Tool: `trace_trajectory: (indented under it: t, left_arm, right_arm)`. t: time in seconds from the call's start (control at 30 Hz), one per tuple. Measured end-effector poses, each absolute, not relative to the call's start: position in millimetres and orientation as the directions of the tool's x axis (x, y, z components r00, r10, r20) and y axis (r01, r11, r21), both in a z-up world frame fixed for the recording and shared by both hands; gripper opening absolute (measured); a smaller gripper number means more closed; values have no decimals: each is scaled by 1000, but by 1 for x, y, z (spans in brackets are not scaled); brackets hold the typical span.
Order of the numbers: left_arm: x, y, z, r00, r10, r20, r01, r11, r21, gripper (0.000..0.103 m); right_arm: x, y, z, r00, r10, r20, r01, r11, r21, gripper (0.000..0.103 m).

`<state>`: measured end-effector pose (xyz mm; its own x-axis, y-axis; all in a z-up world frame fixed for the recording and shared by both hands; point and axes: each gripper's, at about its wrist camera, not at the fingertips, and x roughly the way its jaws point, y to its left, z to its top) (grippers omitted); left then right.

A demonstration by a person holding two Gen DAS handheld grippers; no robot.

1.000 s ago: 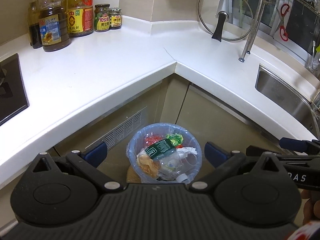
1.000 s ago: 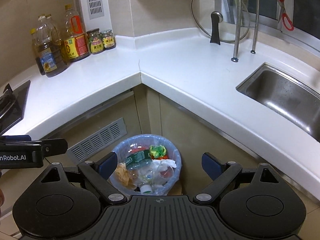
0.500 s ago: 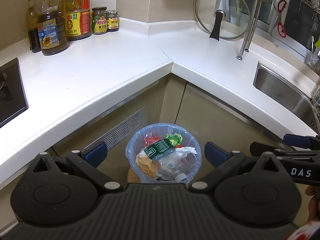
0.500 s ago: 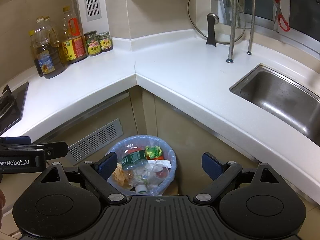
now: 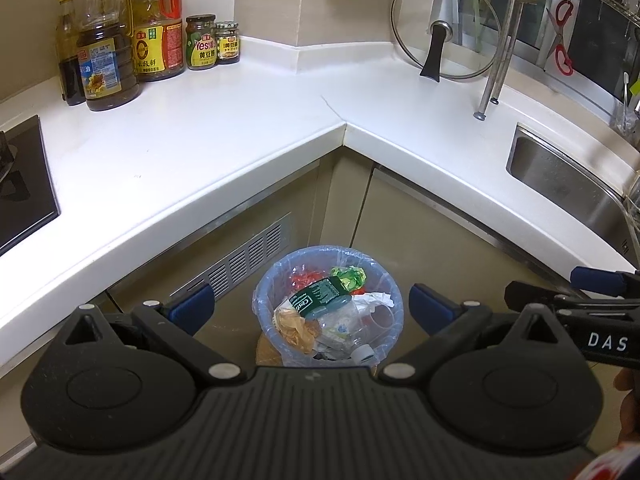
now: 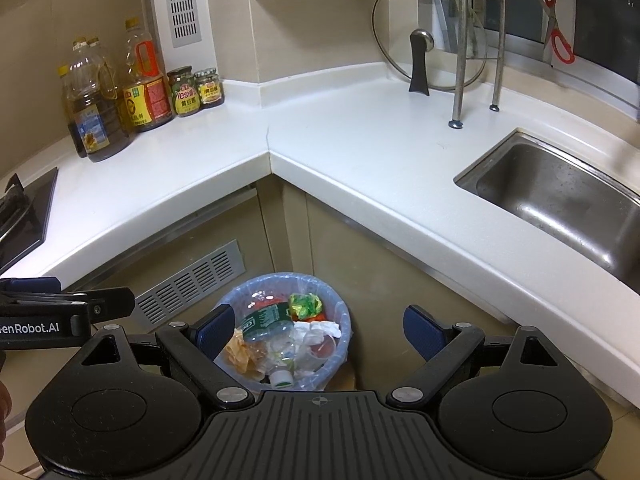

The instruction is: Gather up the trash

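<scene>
- White corner table (image 5: 208, 148) carries bottles (image 5: 108, 60) at the back left; sink (image 6: 560, 196) on the right.
- Bin (image 5: 328, 308) of trash stands on the floor below the corner.
- Left tongs (image 5: 312, 310) and right tongs (image 6: 320, 330) gape wide, empty.

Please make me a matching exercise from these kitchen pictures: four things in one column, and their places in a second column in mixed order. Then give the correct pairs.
Things:
1. trash bin
2. glass lid
3. oil bottles
4. red scissors

Places:
A. hanging by the window, above the sink side
B. on the floor, in front of the corner cabinet
C. standing upright against the wall on the counter, near the metal rack legs
D. on the counter at the far left wall, beside two small jars

Pairs: 1-B, 2-C, 3-D, 4-A
</scene>
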<state>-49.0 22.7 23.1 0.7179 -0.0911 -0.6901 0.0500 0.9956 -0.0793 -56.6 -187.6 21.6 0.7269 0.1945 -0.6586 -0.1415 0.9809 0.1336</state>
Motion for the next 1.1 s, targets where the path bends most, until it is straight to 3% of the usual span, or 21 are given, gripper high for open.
trace_trajectory:
  t: [1.1]
  left_arm:
    - [-47,25,21,716,-94,-691,55,995,-78,103]
  right_arm:
    - [-54,-186,20,722,194,-664,-142,981,132,91]
